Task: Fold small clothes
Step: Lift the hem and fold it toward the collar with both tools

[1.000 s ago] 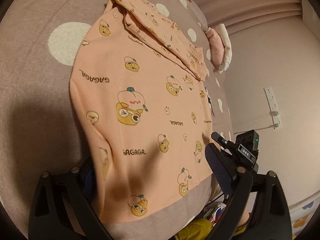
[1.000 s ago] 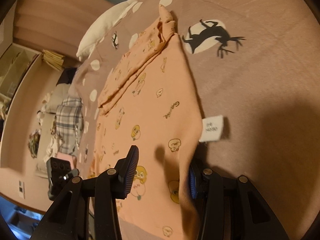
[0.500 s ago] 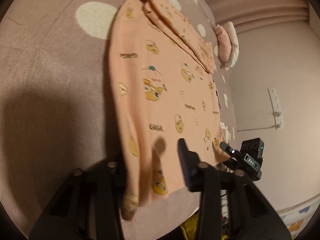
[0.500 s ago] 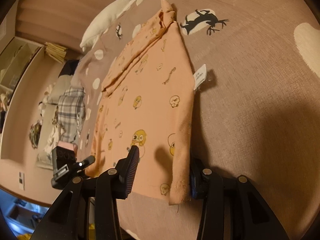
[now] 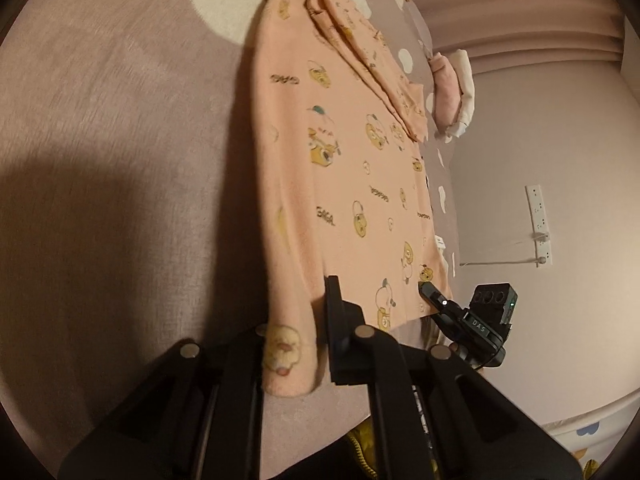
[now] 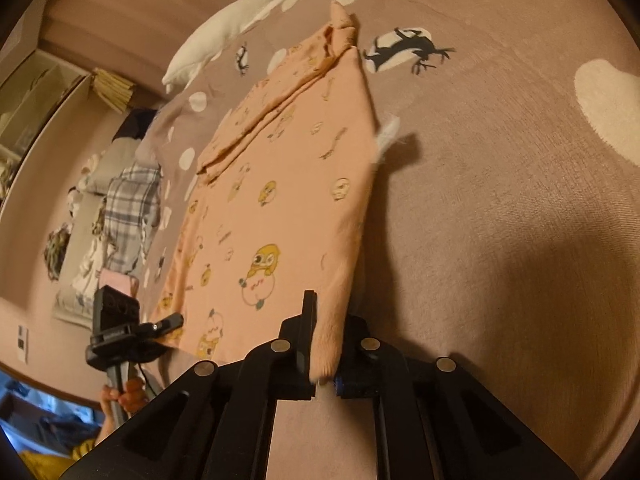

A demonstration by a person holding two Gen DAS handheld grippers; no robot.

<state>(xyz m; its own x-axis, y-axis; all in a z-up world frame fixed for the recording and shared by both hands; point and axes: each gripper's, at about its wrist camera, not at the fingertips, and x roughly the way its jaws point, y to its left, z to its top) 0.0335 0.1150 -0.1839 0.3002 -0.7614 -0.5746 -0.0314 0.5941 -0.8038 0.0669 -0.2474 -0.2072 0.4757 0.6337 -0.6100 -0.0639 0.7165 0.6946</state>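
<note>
so the peach shirt (image 5: 344,168) is lying on the bed (image 5: 120,120), long axis running straight away from both claws, collar end far off and the hem right here; the left claw (image 5: 296,336) is clenched on the hem corner on its side, cloth bunched between the jaws, and the right claw (image 6: 326,340) is clamped on the opposite hem corner, with the side edge rising up out of it; so each claw sits at 1 near corner, and neither is really nearer, they're level at the hem; the sleeves look already folded in across the top; my guess is the next move is carrying the hem forward over the body toward the collar; vs 1 second back: both claws were wide open around the hem with the shirt flat, now both have closed and the near edge is lifted off the bed; white tag (image 6: 386,138) is flapping at the side
</note>
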